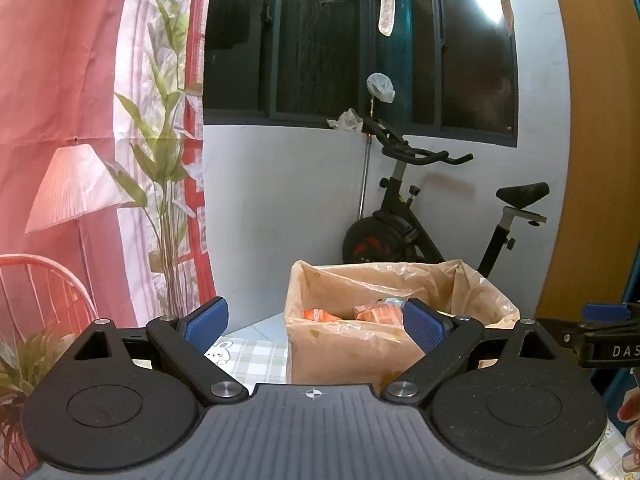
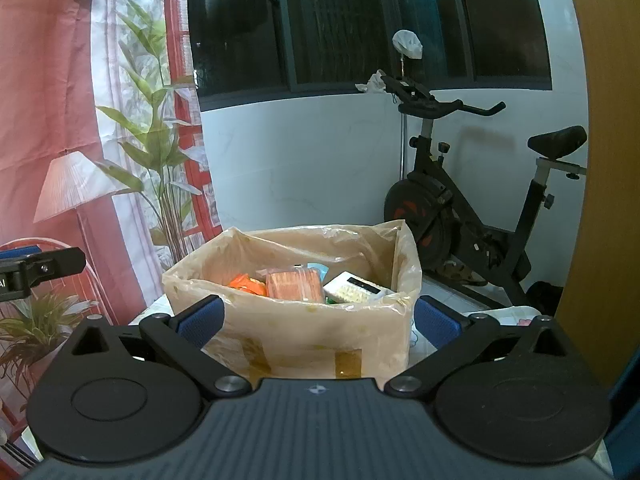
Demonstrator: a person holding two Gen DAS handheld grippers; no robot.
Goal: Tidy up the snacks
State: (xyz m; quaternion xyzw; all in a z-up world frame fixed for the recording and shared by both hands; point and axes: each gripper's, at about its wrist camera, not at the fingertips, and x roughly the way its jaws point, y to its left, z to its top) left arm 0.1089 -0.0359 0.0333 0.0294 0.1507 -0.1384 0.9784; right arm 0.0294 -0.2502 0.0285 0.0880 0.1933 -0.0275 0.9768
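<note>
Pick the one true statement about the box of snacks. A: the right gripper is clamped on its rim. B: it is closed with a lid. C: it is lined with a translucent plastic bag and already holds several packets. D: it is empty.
C: the box has a plastic bag draped over its rim, with an orange packet and a white packet visible inside; the right gripper is open and holds nothing.
</note>
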